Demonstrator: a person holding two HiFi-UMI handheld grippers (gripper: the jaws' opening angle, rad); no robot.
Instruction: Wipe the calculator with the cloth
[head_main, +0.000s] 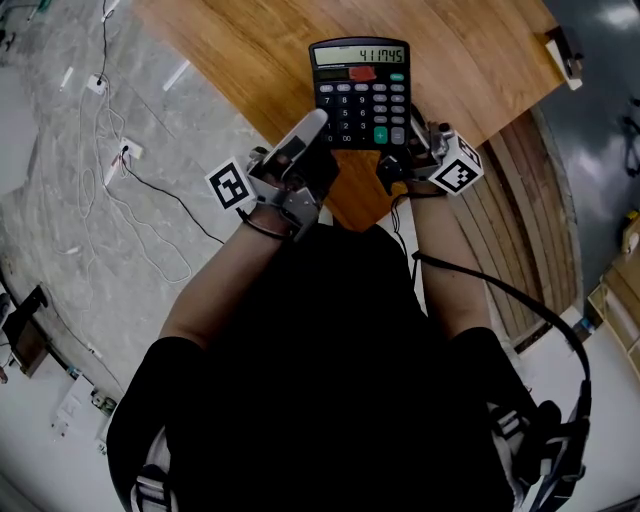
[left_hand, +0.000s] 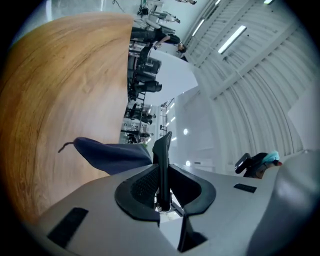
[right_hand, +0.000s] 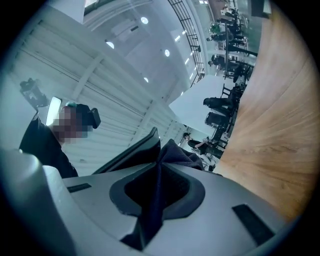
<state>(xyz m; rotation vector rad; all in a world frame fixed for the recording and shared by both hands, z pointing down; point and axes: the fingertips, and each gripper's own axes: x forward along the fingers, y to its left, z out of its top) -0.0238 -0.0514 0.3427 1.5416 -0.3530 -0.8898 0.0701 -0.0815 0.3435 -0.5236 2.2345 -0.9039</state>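
I hold a black desk calculator (head_main: 360, 92) up over the wooden table, its keys and lit display facing me. My left gripper (head_main: 305, 135) is shut on its lower left edge. In the left gripper view the calculator (left_hand: 162, 160) stands edge-on between the jaws, with the dark blue cloth (left_hand: 112, 154) just beyond it. My right gripper (head_main: 405, 150) sits at the calculator's lower right corner, partly behind it. It is shut on the cloth (right_hand: 175, 152), which bunches out of the jaws against the calculator's edge (right_hand: 132, 152).
The round wooden table (head_main: 250, 50) lies under the calculator, with a small object (head_main: 565, 50) at its far right edge. Cables and sockets (head_main: 120, 170) trail over the grey floor to the left. Wooden slats (head_main: 540, 220) run along the right.
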